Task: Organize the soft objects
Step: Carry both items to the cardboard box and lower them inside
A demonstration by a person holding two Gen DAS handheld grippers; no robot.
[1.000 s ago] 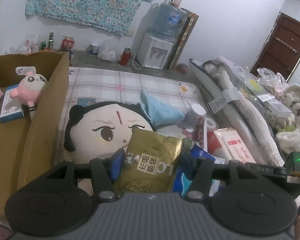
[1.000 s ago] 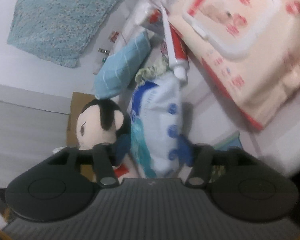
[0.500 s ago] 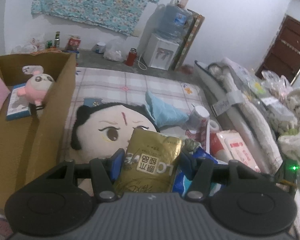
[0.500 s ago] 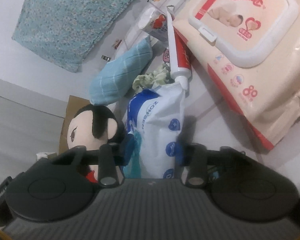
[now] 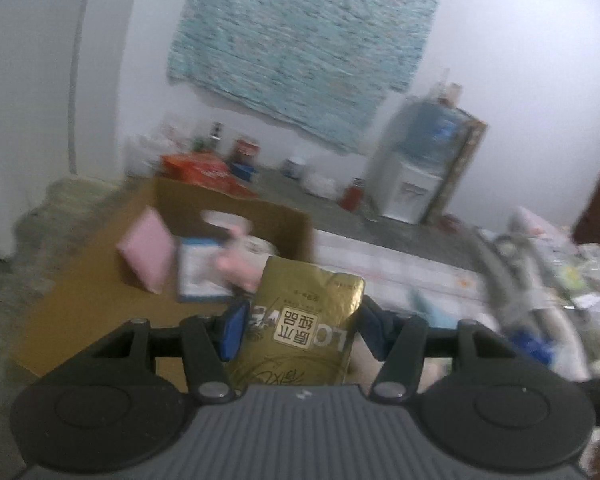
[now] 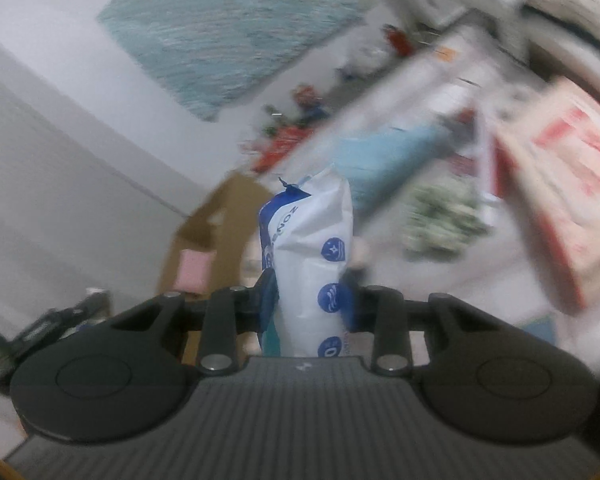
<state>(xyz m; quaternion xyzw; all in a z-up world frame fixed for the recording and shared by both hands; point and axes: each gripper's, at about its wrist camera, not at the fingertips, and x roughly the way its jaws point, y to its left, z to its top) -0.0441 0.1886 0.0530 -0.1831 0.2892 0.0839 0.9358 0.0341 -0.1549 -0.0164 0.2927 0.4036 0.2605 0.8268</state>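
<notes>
Both lifted now: left hand-held gripper (image 5: pixel 298 330) pinching shiny gold soft packet (image 5: pixel 300 328) before brown cardboard box (image 5: pixel 100 300), right hand-held gripper (image 6: pixel 310 300) just squeezed onto white-and-blue soft pack (image 6: pixel 312 264), ready for boxing.

The packet (image 5: pixel 306 324) in the left gripper (image 5: pixel 300 326) is gold with a cream label and dark characters; the gripper's pads are blue on black arms. The pack (image 6: pixel 312 264) in the right gripper (image 6: pixel 310 292) is white with blue edging and round blue badges. The cardboard box (image 5: pixel 100 292) is brown, holding a pink pad (image 5: pixel 148 250). A teal speckled cloth (image 5: pixel 300 48) hangs on the white wall.
</notes>
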